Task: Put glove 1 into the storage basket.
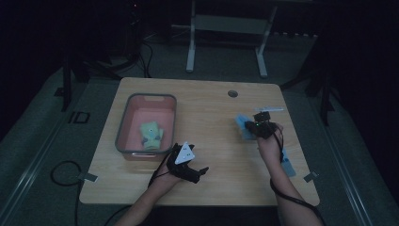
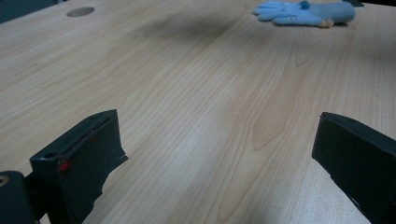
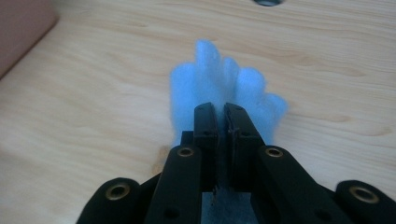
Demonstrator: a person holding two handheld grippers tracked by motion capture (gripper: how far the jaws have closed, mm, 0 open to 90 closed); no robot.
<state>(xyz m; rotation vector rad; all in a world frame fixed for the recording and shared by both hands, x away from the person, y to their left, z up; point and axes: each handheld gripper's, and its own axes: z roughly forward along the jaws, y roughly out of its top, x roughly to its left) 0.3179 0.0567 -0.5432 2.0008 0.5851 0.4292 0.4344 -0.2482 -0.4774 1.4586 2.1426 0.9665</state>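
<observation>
A light blue glove (image 3: 219,74) is pinched between the tips of my right gripper (image 3: 223,109), its fingers spreading out past the jaws above the wooden table (image 3: 93,116). From above, the right gripper (image 1: 254,125) is over the table's right half, with the blue glove (image 1: 243,127) at its left side. My left gripper (image 1: 193,160) rests near the front centre, just right of the bin, with its jaws wide apart. Nothing but bare wood lies between them in the left gripper view (image 2: 219,126), and the blue glove (image 2: 303,11) shows far off.
A pink bin with a grey rim (image 1: 123,123) stands at the table's left and holds a yellow-green glove (image 1: 151,134). A round cable hole (image 1: 232,93) is near the far edge. Another pale blue item (image 1: 288,165) lies beside my right forearm near the right edge.
</observation>
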